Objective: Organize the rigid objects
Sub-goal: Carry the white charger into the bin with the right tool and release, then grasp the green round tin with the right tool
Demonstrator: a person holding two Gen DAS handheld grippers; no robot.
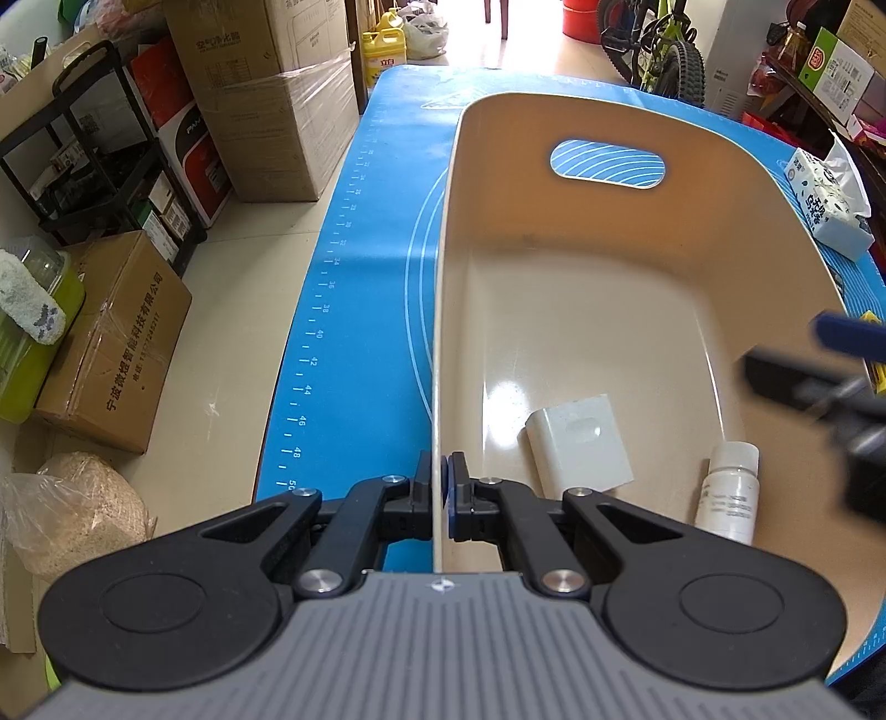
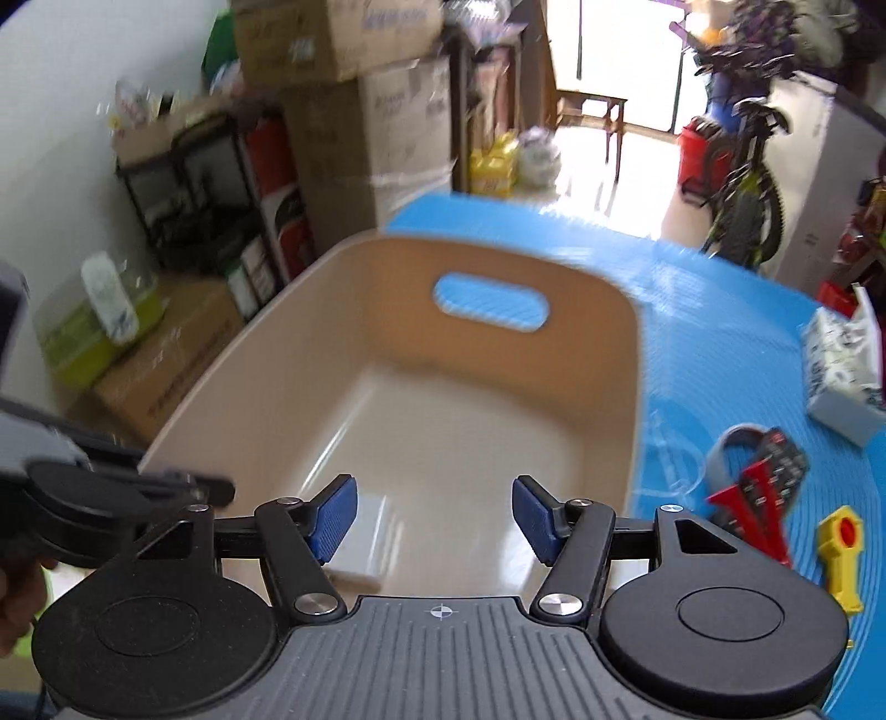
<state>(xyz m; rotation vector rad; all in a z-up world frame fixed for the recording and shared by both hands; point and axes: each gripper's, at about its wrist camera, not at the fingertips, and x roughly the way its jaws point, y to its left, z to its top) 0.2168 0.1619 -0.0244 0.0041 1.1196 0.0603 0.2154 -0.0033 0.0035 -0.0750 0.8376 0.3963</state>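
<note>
A beige plastic tub [image 1: 609, 127] with a handle slot stands on the blue mat [image 1: 365, 277]. My left gripper [image 1: 441, 487] is shut on the tub's left wall at its near end. Inside the tub lie a white flat block [image 1: 578, 446] and a small white bottle [image 1: 728, 490]. My right gripper [image 2: 434, 518] is open and empty above the near end of the tub [image 2: 554, 266]; it shows blurred in the left wrist view [image 1: 819, 365]. The white block [image 2: 362, 545] lies under its left finger. A red and black tool [image 2: 758, 487], a yellow tool [image 2: 839, 554] and a grey ring [image 2: 731, 443] lie on the mat to the tub's right.
A tissue pack [image 1: 828, 199] lies on the mat at the far right. Cardboard boxes [image 1: 116, 343], a black shelf [image 1: 105, 149] and a sack [image 1: 83, 509] stand on the floor to the left. A bicycle [image 1: 664, 44] stands beyond the table.
</note>
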